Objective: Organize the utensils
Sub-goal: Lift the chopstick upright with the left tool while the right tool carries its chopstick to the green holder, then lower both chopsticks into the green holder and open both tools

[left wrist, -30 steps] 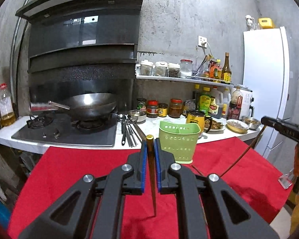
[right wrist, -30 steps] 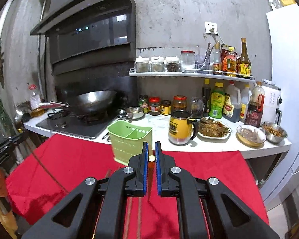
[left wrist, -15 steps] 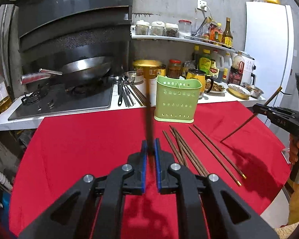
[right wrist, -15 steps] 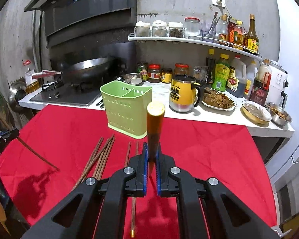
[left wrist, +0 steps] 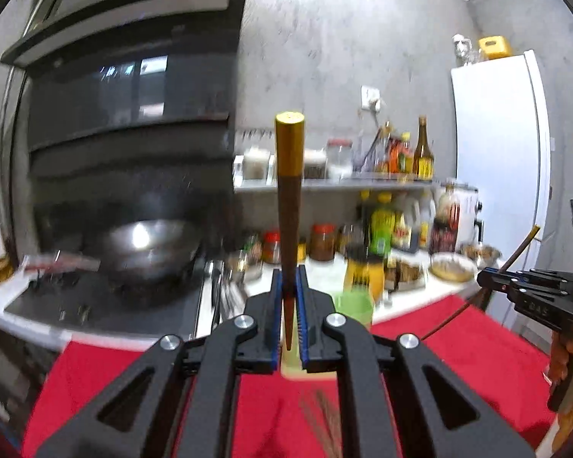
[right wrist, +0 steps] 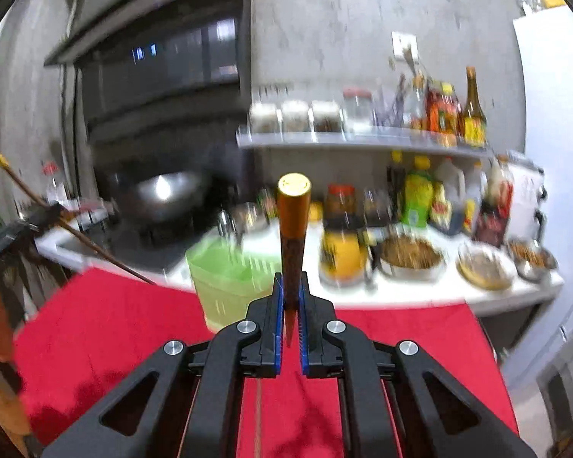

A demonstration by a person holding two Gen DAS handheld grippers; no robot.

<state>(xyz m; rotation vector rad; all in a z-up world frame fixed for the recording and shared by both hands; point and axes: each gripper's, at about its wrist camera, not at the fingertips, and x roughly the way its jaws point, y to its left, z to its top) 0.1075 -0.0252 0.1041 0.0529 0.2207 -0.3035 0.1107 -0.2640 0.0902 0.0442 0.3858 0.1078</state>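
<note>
While half a second ago both views looked down on the red cloth and the loose chopsticks, they now tilt up toward the shelf and hood, blurred. The left gripper is pressed together on a chopstick, gold end up toward the camera. The right gripper likewise pinches its own chopstick. The green holder stands on the desk, just beyond both grippers.
</note>
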